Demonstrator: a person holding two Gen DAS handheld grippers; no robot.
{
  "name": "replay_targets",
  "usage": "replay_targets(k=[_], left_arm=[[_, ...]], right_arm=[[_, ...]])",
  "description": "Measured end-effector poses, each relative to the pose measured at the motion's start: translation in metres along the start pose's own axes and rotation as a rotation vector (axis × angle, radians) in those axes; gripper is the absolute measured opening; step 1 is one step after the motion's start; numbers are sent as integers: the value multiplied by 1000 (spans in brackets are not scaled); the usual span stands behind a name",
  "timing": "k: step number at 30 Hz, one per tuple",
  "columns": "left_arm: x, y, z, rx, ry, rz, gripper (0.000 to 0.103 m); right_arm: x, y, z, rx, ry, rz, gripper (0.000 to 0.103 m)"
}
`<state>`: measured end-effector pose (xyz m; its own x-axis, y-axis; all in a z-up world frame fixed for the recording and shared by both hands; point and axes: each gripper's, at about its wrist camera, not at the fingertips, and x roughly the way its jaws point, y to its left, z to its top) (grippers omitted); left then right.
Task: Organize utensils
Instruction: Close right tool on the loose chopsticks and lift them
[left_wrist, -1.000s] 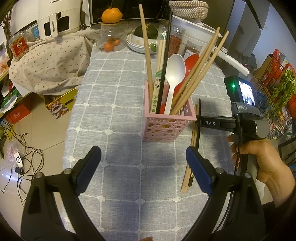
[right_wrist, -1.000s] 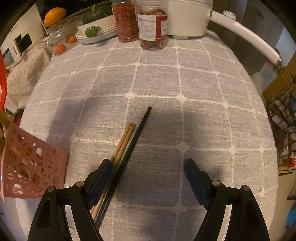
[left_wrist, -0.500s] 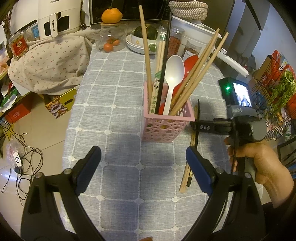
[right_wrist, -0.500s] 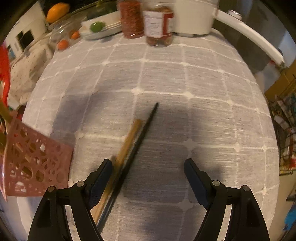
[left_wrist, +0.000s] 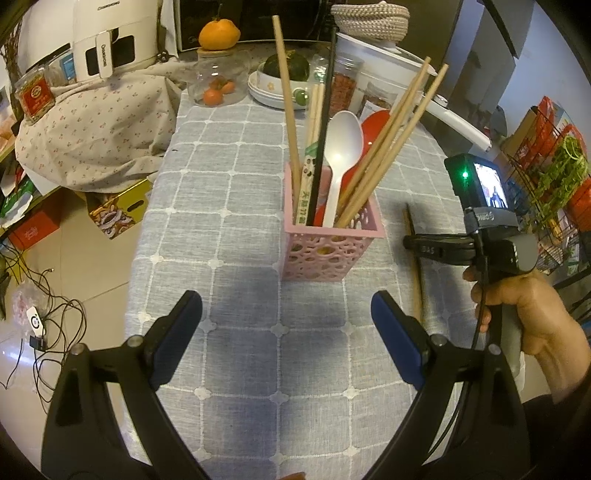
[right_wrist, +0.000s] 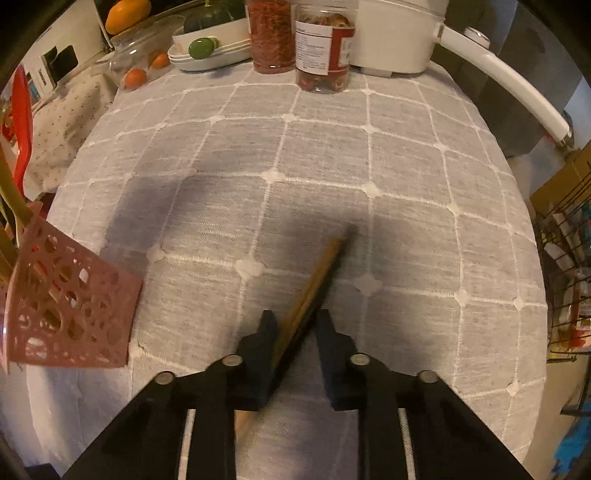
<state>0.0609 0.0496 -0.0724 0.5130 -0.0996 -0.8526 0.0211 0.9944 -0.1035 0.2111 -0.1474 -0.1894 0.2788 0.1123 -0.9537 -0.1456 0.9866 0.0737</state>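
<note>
On the table, just right of the pink basket, the right gripper points steeply down at the loose chopsticks. Its jaws have just been closing and now stand nearly together, with the bundle between them: 1 dark stick and what look like 2 wooden ones, though blur in the right wrist view makes the count unsure. The pads appear to press on the sticks, which lie at a slant across the grip, not square to it.

The left gripper hovers in front of the basket with its jaws wide apart and nothing between them. The basket already holds several chopsticks, a white spoon and a red utensil behind it.

The risk lies in that slanted, multi-stick grip. Smooth round sticks stacked side by side can roll over each other, so 1 may slide out as the bundle lifts. The hold also seems to sit toward 1 end, so the long free ends could droop or swing. On the way in, they could catch the leaning sticks or tip the light, unsteadied basket.
</note>
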Motion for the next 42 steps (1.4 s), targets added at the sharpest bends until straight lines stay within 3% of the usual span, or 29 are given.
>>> replay_targets(k=[11,28,38,42], left_arm=[[-5,-31,-5,96,-20,-12,93],[7,-123,1,333,-25,-47,93],[50,-167,21,394,48,-48,80],[72,-172,33,369,95,-28,74]], right_arm=[[-25,-67,-27,117,-4,93,9],[-129,-141,-83,208,-213,245,9],[-150,-160,-91,221,-258,274,8],[-152,-166,-90,229,-265,279,8]])
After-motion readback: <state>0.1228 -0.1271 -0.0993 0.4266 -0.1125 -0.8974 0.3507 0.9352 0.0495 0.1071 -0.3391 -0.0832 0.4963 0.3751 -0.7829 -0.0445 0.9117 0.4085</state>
